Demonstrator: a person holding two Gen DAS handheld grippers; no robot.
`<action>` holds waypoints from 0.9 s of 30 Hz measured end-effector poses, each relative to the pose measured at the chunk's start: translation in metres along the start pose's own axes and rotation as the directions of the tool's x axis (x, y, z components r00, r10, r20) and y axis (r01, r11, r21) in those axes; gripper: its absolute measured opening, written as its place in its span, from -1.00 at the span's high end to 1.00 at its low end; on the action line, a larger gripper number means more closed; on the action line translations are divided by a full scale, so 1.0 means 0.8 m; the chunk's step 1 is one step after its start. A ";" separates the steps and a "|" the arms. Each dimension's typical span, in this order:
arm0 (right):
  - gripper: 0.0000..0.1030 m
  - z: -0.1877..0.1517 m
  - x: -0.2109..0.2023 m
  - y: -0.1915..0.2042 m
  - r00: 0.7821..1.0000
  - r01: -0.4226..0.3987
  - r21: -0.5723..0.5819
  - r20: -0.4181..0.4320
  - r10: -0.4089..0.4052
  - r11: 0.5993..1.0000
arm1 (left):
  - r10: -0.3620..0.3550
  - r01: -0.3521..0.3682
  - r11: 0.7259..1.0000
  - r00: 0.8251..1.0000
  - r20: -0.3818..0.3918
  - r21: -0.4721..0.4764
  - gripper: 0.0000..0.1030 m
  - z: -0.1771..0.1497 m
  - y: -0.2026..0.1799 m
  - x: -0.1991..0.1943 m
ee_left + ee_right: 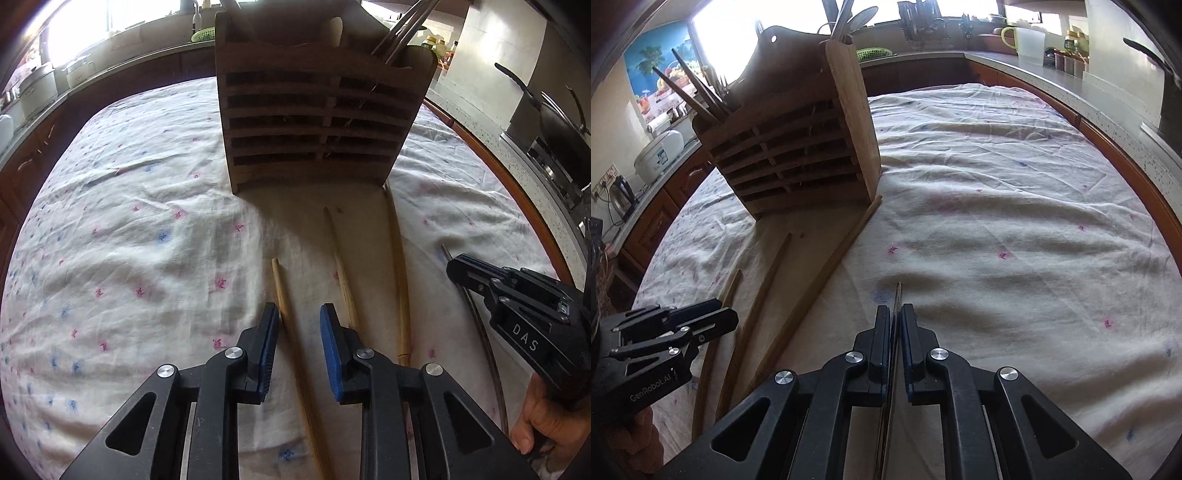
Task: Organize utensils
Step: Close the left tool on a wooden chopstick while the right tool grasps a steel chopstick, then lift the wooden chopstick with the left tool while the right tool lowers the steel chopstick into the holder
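Note:
A slatted wooden utensil holder [317,110] stands on the clothed table, with chopsticks and spoons in its top; it also shows in the right wrist view [798,147]. Three wooden chopsticks lie in front of it: left one [286,314], middle one [341,269], right one [400,280]. My left gripper [299,328] is open, low over the left chopstick, which runs between its jaws. My right gripper [895,317] is shut on a thin dark metal chopstick [897,295] lying near the cloth; it appears in the left wrist view [458,271].
The table carries a white cloth with pink and blue marks [997,203]. Kitchen counters ring it: a rice cooker [659,153] and kettle [622,192] at left, a pitcher [1028,40] at the back, a wok on a stove [554,122] at right.

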State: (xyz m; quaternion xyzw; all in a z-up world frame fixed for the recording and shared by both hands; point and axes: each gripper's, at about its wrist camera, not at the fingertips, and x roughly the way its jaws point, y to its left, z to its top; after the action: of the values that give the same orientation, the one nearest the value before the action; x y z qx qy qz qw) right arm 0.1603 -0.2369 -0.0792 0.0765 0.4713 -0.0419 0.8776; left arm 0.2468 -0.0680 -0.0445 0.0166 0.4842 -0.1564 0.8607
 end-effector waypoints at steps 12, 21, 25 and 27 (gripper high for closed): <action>0.92 -0.002 -0.019 0.009 0.998 -0.039 -0.010 0.044 0.039 0.999 | -0.084 0.090 0.992 0.994 0.074 -0.085 0.92 -0.010 0.032 -0.032; 0.92 0.003 -0.108 0.017 0.970 -0.137 0.011 0.203 0.132 0.990 | -0.164 0.196 0.973 0.959 0.233 -0.124 0.92 -0.032 0.057 -0.135; 0.92 0.007 -0.154 0.018 0.947 -0.166 0.010 0.281 0.157 0.986 | -0.182 0.226 0.967 0.935 0.304 -0.115 0.92 -0.046 0.065 -0.184; 0.92 0.009 -0.175 0.017 0.934 -0.181 0.011 0.315 0.168 0.983 | -0.191 0.239 0.965 0.924 0.331 -0.109 0.92 -0.053 0.069 -0.204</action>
State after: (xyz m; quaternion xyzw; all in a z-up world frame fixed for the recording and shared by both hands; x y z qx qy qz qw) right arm 0.0910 -0.2246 0.0432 0.1280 0.3166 0.0152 0.9398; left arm 0.1487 0.0332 0.0635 -0.1257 0.3483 -0.2146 0.9038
